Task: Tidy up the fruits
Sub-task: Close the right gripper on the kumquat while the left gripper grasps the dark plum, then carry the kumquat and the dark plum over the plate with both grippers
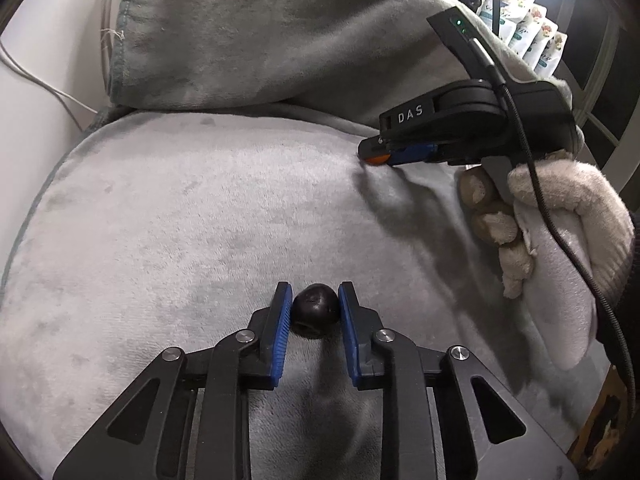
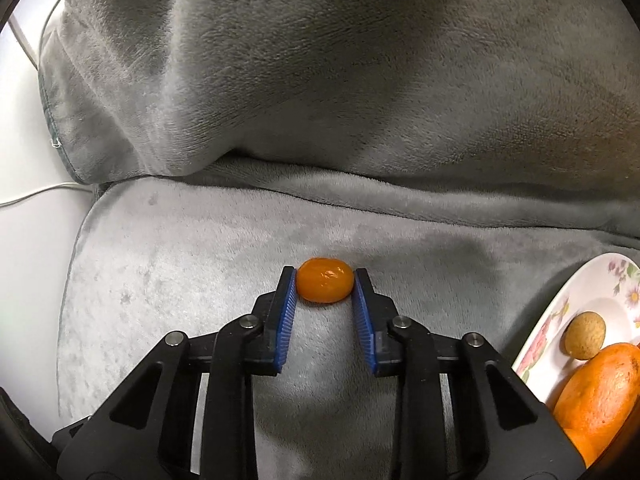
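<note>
left gripper (image 1: 315, 300) grips dark fruit (image 1: 316, 309) | right gripper (image 2: 325, 286) grips kumquat (image 2: 325, 286) | plate (image 2: 560, 308) cropped

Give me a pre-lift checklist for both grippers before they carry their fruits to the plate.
1. Left gripper jaws meet both sides of the dark fruit: ok.
2. Right gripper jaws flank the small orange fruit: ok.
3. Grip firm enough to lift either fruit: cannot tell.
4. Both fruits lifted off the grey cushion: not ok, both appear to rest on it.
5. Floral plate has bare space beside the tan round fruit and large orange fruit: ok.
</note>
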Action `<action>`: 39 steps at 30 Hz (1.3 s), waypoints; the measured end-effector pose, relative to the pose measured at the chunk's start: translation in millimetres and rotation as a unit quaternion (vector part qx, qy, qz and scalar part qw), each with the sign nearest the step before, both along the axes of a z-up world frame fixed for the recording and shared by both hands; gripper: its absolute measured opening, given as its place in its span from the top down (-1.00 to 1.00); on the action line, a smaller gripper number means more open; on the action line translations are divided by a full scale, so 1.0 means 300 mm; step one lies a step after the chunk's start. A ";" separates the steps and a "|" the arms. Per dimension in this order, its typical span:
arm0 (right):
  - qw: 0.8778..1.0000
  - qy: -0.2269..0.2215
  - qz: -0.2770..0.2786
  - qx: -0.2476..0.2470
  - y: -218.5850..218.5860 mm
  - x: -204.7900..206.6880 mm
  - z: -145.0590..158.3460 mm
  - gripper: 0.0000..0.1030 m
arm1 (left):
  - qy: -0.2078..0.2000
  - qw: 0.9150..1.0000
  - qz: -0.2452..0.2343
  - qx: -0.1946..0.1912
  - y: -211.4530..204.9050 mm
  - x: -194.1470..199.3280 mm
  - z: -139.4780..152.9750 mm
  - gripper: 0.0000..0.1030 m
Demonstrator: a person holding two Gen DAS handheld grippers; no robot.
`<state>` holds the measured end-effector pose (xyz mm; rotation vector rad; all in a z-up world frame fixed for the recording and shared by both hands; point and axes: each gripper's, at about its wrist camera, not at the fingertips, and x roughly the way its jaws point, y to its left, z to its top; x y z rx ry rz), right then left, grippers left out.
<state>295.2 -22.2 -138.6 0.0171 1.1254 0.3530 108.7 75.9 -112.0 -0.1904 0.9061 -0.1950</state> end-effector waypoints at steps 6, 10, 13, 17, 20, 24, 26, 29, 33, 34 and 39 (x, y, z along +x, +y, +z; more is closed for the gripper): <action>1.000 -0.009 0.003 0.017 -0.033 -0.027 0.031 0.44 | -0.009 1.000 0.005 -0.005 0.023 -0.027 0.031 0.58; 0.999 -0.027 0.008 0.037 -0.056 -0.064 0.084 0.44 | -0.019 1.000 0.007 -0.008 0.021 -0.045 0.062 0.58; 0.998 -0.041 0.010 0.055 -0.086 -0.087 0.121 0.44 | -0.029 1.000 0.005 -0.009 0.012 -0.060 0.087 0.58; 0.996 -0.056 0.020 0.073 -0.129 -0.141 0.175 0.44 | -0.044 0.999 0.000 -0.009 -0.008 -0.086 0.134 0.58; 0.994 -0.070 0.021 0.083 -0.168 -0.173 0.217 0.44 | -0.057 0.998 -0.007 -0.009 -0.031 -0.102 0.168 0.58; 0.991 -0.089 0.020 0.097 -0.225 -0.226 0.267 0.44 | -0.073 0.997 -0.021 -0.012 -0.069 -0.120 0.211 0.58; 0.990 -0.100 0.021 0.096 -0.267 -0.254 0.295 0.44 | -0.079 0.996 -0.028 -0.013 -0.093 -0.123 0.224 0.58; 0.988 -0.113 0.021 0.099 -0.299 -0.288 0.323 0.44 | -0.090 0.995 -0.040 -0.016 -0.128 -0.132 0.251 0.58; 0.986 -0.132 0.016 0.101 -0.384 -0.328 0.377 0.44 | -0.100 0.993 -0.054 -0.018 -0.181 -0.139 0.275 0.58; 0.986 -0.137 0.015 0.099 -0.388 -0.331 0.381 0.44 | -0.103 0.993 -0.058 -0.018 -0.196 -0.141 0.283 0.58; 0.985 -0.150 0.009 0.090 -0.476 -0.356 0.414 0.44 | -0.113 0.990 -0.078 -0.015 -0.275 -0.145 0.314 0.58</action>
